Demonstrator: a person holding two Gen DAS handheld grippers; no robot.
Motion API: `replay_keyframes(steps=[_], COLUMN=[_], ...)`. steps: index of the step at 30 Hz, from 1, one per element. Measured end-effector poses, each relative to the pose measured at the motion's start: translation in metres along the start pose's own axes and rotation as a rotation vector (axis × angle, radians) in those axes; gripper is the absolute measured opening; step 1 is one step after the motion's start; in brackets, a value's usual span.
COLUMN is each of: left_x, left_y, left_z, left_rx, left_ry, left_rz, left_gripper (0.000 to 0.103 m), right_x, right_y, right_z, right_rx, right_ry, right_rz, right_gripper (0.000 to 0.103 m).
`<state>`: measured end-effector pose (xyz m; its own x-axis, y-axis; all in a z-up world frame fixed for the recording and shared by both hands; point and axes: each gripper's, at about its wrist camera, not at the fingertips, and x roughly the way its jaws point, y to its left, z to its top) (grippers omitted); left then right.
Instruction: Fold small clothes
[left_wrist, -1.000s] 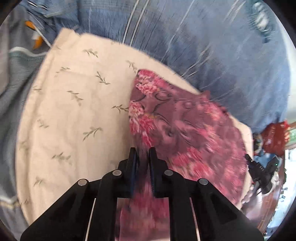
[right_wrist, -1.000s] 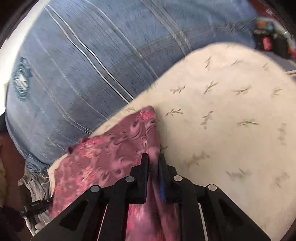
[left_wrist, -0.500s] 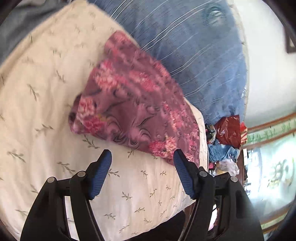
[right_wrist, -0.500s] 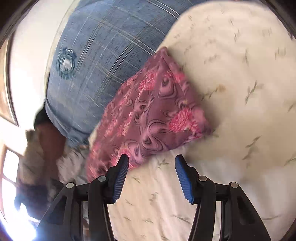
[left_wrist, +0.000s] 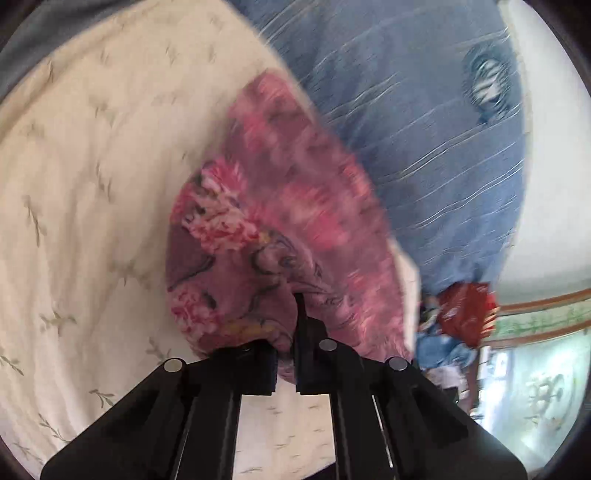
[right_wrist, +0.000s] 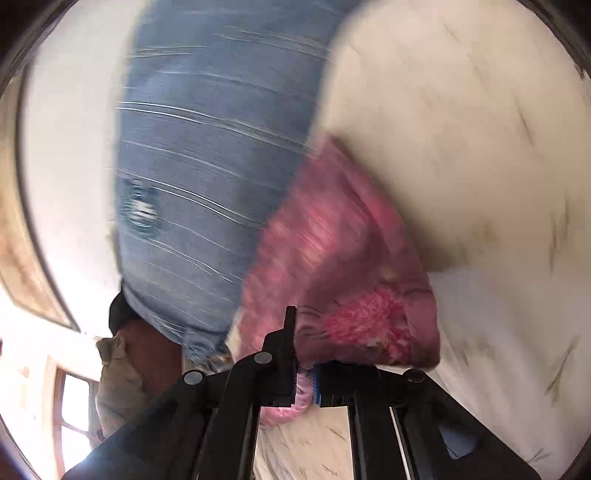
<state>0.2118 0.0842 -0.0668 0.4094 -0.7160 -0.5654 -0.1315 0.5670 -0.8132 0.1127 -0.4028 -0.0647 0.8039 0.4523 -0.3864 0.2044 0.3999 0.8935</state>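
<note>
Two grippers: both black two-finger tongs are clamped narrow on the same garment, one at each near corner.
Garment: a small pink and maroon floral-print cloth (left_wrist: 280, 236) (right_wrist: 354, 280), bunched and lying on the cream sheet, its far edge against the blue cover.
Left gripper (left_wrist: 285, 354): jaws pinched on the near hem; fabric wraps over the left finger and hides its tip, while the right finger shows as a thin black blade.
Right gripper (right_wrist: 303, 369): jaws closed on a pink fold that squeezes out between the blue pads.
Surface: cream bedsheet with small green sprig print (left_wrist: 92, 206) (right_wrist: 480, 147).
Behind: blue striped quilt with a round badge (left_wrist: 424, 140) (right_wrist: 207, 177).
Left view only: a red bag (left_wrist: 467, 314) beside the bed, above some blue cloth.
Right view only: a bright window (right_wrist: 74, 406) at lower left.
Sharpness: both views are motion-blurred, so the print is smeared.
</note>
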Motion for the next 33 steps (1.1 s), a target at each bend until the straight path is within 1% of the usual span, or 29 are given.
replay_keyframes(steps=[2,3,4,5,6,7,8,9,10,11,12,13,14,15,16,17,18,19,20,21,23,24,26,27,29,30,31,32,33], left_x=[-0.012,-0.019,-0.019,-0.016,-0.012,-0.003,0.005,0.011,0.011,0.009,0.000,-0.010,-0.017,-0.027,-0.037,-0.046,-0.051,-0.055,-0.057,-0.055,-0.046,-0.039,-0.023,-0.015,0.009,0.026,0.038,0.046,0.043], left_y=[-0.010,-0.014,-0.015,-0.010,-0.004,0.007,0.017,0.025,0.030,0.034,0.034,0.032,0.030,0.027,0.024,0.021,0.016,0.008,-0.004,-0.015,-0.038,-0.046,-0.059,-0.061,-0.059,-0.049,-0.040,-0.031,-0.027], left_z=[0.000,-0.004,-0.007,-0.013,-0.016,-0.022,-0.026,-0.025,-0.026,-0.026,-0.026,-0.027,-0.030,-0.033,-0.038,-0.043,-0.042,-0.042,-0.040,-0.036,-0.027,-0.022,-0.014,-0.012,-0.009,-0.007,-0.006,-0.006,-0.009], left_rx=[0.042,0.071,0.088,0.098,0.094,0.082,0.076,0.063,0.048,0.035,0.037,0.063,0.088,0.126,0.161,0.185,0.206,0.228,0.261,0.286,0.335,0.351,0.375,0.389,0.409,0.402,0.389,0.374,0.387], left_ry=[-0.035,-0.052,-0.054,-0.044,-0.029,0.007,0.034,0.050,0.061,0.066,0.059,0.042,0.027,0.013,0.004,-0.006,-0.016,-0.031,-0.056,-0.075,-0.093,-0.095,-0.092,-0.086,-0.079,-0.057,-0.027,-0.009,-0.058], left_rz=[-0.015,-0.009,0.005,0.030,0.046,0.066,0.102,0.134,0.126,0.102,0.086,0.085,0.087,0.088,0.070,0.034,0.018,0.020,0.031,0.043,0.074,0.091,0.134,0.169,0.270,0.334,0.358,0.352,0.311], left_gripper=[0.004,0.004,0.004,0.004,0.004,0.004,0.004,0.004,0.005,0.005,0.005,0.005,0.006,0.009,0.014,0.018,0.027,0.035,0.039,0.046,0.052,0.054,0.056,0.057,0.058,0.058,0.058,0.058,0.061], right_x=[-0.006,-0.007,-0.007,-0.005,-0.003,0.000,0.002,0.007,0.008,0.006,0.000,-0.005,-0.018,-0.030,-0.042,-0.049,-0.057,-0.064,-0.066,-0.063,-0.050,-0.042,-0.029,-0.015,0.006,0.025,0.039,0.055,0.055], right_y=[0.019,0.028,0.032,0.030,0.022,0.009,-0.004,-0.023,-0.034,-0.042,-0.044,-0.044,-0.039,-0.035,-0.030,-0.028,-0.022,-0.011,-0.004,0.005,0.024,0.033,0.045,0.049,0.049,0.043,0.036,0.024,0.022], right_z=[0.006,0.006,0.005,0.003,-0.001,-0.006,-0.011,-0.018,-0.023,-0.027,-0.028,-0.029,-0.029,-0.029,-0.029,-0.027,-0.025,-0.022,-0.017,-0.013,-0.007,-0.004,-0.002,-0.002,-0.004,-0.005,-0.008,-0.012,-0.018], right_rx=[-0.082,-0.124,-0.157,-0.164,-0.158,-0.136,-0.117,-0.091,-0.072,-0.049,-0.026,-0.017,-0.033,-0.061,-0.087,-0.101,-0.123,-0.164,-0.199,-0.235,-0.300,-0.336,-0.404,-0.452,-0.493,-0.524,-0.539,-0.557,-0.610], right_ry=[-0.019,-0.022,-0.023,-0.020,-0.011,0.001,0.016,0.050,0.067,0.070,0.071,0.070,0.052,0.033,0.006,-0.018,-0.054,-0.091,-0.109,-0.118,-0.125,-0.133,-0.144,-0.145,-0.128,-0.090,-0.055,-0.016,-0.065], right_rz=[0.005,-0.003,-0.018,-0.034,-0.055,-0.089,-0.121,-0.161,-0.180,-0.168,-0.146,-0.152,-0.177,-0.190,-0.213,-0.232,-0.242,-0.240,-0.244,-0.250,-0.249,-0.255,-0.285,-0.328,-0.381,-0.440,-0.496,-0.561,-0.556], right_gripper=[0.005,0.005,0.005,0.005,0.005,0.005,0.005,0.005,0.006,0.007,0.010,0.014,0.016,0.016,0.016,0.017,0.017,0.017,0.017,0.017,0.018,0.019,0.026,0.028,0.037,0.038,0.039,0.040,0.040])
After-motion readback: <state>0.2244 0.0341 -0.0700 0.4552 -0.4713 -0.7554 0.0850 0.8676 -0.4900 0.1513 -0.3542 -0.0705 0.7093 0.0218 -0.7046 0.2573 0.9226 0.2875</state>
